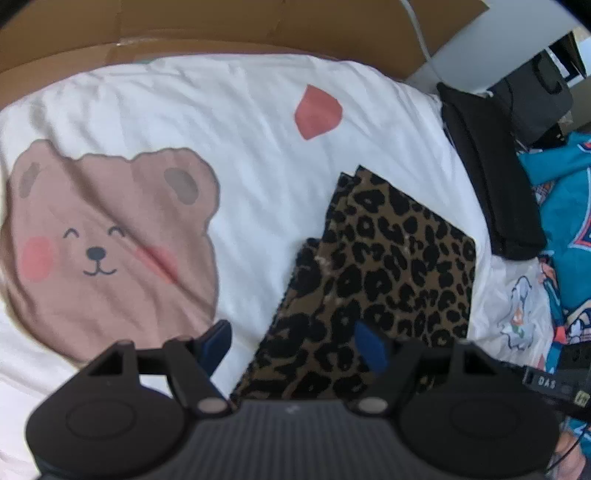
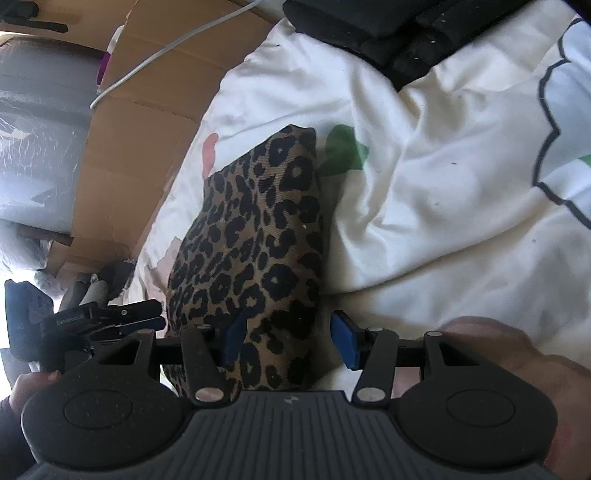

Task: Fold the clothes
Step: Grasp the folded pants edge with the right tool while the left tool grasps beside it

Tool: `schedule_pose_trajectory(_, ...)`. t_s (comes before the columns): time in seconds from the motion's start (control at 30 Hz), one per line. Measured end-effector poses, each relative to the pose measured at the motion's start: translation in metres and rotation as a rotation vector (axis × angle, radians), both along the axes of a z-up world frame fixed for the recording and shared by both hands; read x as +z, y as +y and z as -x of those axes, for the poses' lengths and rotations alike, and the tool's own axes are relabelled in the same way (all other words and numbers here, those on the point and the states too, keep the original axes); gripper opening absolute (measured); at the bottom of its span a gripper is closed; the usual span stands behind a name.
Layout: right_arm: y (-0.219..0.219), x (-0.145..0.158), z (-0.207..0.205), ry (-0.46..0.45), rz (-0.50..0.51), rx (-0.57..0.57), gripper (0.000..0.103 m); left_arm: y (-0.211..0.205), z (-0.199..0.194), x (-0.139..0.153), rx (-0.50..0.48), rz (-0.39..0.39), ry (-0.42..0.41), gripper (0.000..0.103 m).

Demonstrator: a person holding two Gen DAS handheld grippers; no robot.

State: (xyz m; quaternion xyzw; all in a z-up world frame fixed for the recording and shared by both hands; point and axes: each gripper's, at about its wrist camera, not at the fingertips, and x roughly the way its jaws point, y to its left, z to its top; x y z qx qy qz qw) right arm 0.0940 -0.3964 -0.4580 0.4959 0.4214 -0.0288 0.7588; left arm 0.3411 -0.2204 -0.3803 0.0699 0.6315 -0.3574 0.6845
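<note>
A white bear-print bedsheet (image 1: 258,122) carries the leopard-print garment (image 1: 388,258), lying flat, partly folded, right of the bear face. It looks soft, light and limp; take it by a near corner. Left gripper (image 1: 295,343) and right gripper (image 2: 291,339) hover over its near edge, jaws apart.

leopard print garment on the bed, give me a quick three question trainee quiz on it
1. True or false: the leopard print garment lies on the white bear-print duvet.
2. Which lies closest to the garment's far right edge in the left wrist view? A) black folded clothing B) cardboard C) white cable
3. Fill in: neither hand-held gripper, left or right, is ____ on the garment.

Key: 1 true; 2 A; 3 shut
</note>
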Motion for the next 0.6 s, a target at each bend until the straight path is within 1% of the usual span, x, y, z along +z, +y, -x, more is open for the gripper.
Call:
schedule_pose_trajectory(0.07,0.0,-0.001,-0.002,-0.007,-0.003,-0.008,0.058,-0.005,0.0,0.001,-0.006,0.009,-0.007,0.076)
schedule_pose_trajectory(0.13,-0.002,-0.003,-0.002,-0.021,-0.028,-0.013,0.057,-0.01,0.0,0.0,-0.019,0.018,-0.004,0.076)
schedule_pose_trajectory(0.23,-0.006,-0.008,0.0,-0.021,-0.054,-0.027,0.049,-0.017,0.0,-0.004,-0.041,0.031,0.005,0.076)
schedule_pose_trajectory(0.33,-0.008,-0.015,0.002,-0.011,-0.081,-0.034,0.045,-0.023,-0.003,-0.012,-0.04,0.029,0.01,0.076)
schedule_pose_trajectory(0.4,-0.008,-0.018,0.002,-0.017,-0.089,-0.033,0.044,-0.026,-0.006,-0.019,-0.04,0.027,0.011,0.075)
schedule_pose_trajectory(0.43,-0.007,-0.02,0.002,-0.023,-0.103,-0.036,0.042,-0.026,-0.007,-0.022,-0.041,0.029,0.015,0.075)
schedule_pose_trajectory(0.47,-0.007,-0.022,0.002,-0.023,-0.116,-0.041,0.04,-0.026,-0.007,-0.026,-0.04,0.034,0.024,0.073)
schedule_pose_trajectory(0.53,-0.007,-0.027,0.001,-0.023,-0.143,-0.049,0.032,-0.026,-0.008,-0.033,-0.037,0.047,0.038,0.071)
schedule_pose_trajectory(0.57,-0.007,-0.028,0.001,-0.021,-0.148,-0.049,0.03,-0.025,-0.009,-0.036,-0.035,0.057,0.041,0.068)
schedule_pose_trajectory(0.6,-0.006,-0.029,0.0,-0.021,-0.148,-0.044,0.027,-0.025,-0.009,-0.037,-0.033,0.072,0.047,0.06)
